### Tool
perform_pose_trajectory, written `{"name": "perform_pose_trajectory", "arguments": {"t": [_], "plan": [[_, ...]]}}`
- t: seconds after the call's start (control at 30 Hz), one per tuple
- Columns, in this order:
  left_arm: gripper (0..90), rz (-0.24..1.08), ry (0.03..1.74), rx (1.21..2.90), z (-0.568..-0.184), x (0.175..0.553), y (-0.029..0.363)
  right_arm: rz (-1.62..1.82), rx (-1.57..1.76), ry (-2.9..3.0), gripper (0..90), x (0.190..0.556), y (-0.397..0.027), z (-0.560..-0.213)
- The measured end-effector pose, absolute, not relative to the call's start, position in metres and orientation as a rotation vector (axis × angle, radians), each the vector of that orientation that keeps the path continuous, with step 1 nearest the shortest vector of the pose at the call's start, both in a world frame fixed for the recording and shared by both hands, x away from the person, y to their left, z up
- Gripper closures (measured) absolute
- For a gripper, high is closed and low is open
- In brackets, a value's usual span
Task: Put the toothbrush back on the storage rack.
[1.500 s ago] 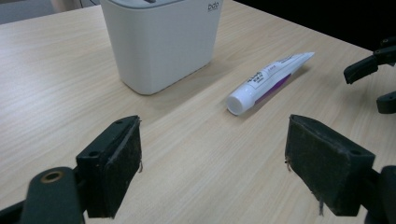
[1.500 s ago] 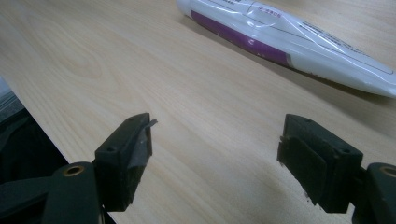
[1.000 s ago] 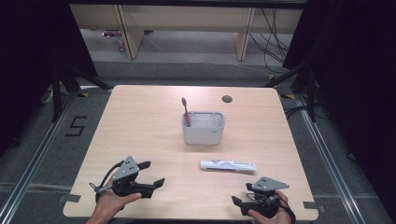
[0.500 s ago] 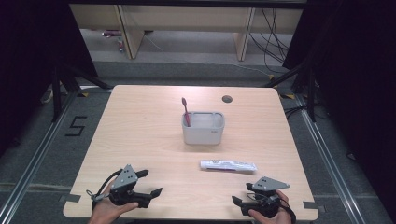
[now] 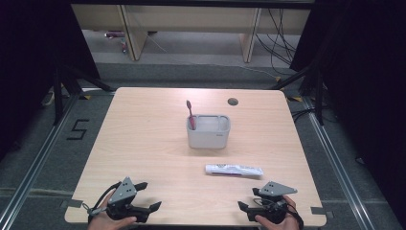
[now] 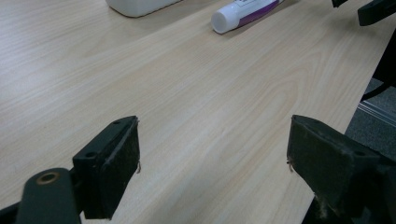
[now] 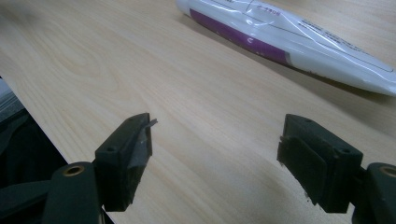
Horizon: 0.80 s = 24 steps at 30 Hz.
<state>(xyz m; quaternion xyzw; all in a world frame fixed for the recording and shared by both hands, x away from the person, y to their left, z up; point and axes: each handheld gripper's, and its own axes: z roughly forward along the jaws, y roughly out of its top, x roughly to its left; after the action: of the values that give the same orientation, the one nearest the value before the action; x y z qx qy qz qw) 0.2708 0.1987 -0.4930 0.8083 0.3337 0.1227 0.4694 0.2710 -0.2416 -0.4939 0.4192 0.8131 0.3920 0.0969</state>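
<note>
White toothpaste tube [image 5: 234, 169] with purple stripe, cap at left end, lies flat on counter [image 5: 143, 143], near right tongs [image 5: 249, 208]. Both tongs gape wide, empty; left tongs [image 5: 149, 197] well apart. Tube print unreadable; flat tail cut off in right gripper view.

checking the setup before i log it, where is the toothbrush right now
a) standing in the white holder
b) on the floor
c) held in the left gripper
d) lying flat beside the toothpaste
a, the toothbrush stands upright in the left end of the white holder, apart from the toothpaste tube lying on the table.
</note>
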Motion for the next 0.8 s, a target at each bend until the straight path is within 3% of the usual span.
{"name": "perform_pose_trajectory", "arguments": {"t": [0.37,0.8], "plan": [[17.0,0.291,0.833,2.000,-0.498,0.262,0.206,1.151,1.242,2.405,25.8,0.271,-0.241,-0.493],[17.1,0.322,0.788,2.136,-0.505,0.248,0.207,1.136,1.234,2.401,25.8,0.271,-0.242,-0.494]]}}
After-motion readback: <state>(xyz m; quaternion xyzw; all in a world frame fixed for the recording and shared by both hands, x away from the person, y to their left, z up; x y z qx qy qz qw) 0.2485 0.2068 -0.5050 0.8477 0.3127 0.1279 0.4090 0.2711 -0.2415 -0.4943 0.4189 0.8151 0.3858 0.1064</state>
